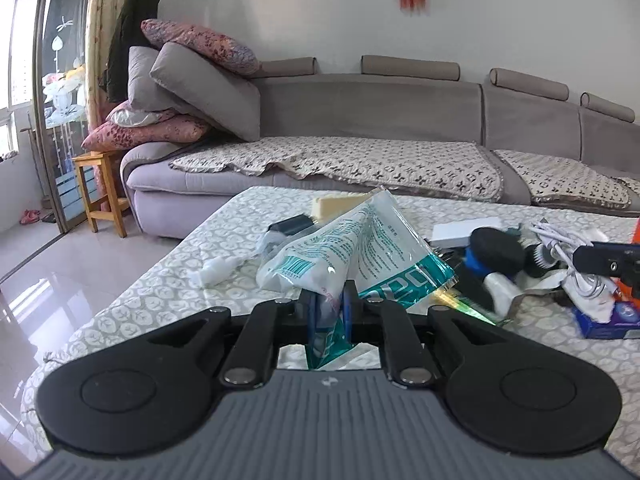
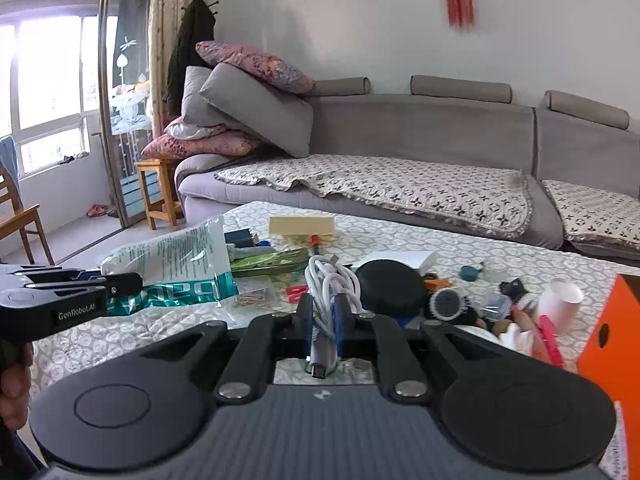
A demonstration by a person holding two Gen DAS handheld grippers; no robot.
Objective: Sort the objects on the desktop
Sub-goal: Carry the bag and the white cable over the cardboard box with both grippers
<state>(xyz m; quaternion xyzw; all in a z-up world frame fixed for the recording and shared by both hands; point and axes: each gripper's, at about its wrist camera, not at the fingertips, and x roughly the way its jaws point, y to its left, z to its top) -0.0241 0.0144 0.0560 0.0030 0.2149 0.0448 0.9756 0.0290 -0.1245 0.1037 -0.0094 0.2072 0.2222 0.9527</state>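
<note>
Holding up: the left gripper point(image 1: 329, 300) is squeezed tight on the plastic bag point(image 1: 352, 252), lifted off the table point(image 1: 160, 292) so it can go to its own spot.
Other hand: the right gripper point(image 2: 322, 312) is squeezed on the white cable point(image 2: 332, 280), its plug poking back toward the camera.
Where: the bag hangs above the near left part of the table; the cable sits over the messy pile in the middle.
Pose: both grippers point level toward the sofa point(image 2: 420, 128), side by side, the left one held a bit apart.
Box: the orange box point(image 2: 612, 320) stands near right, maybe for sorting.
</note>
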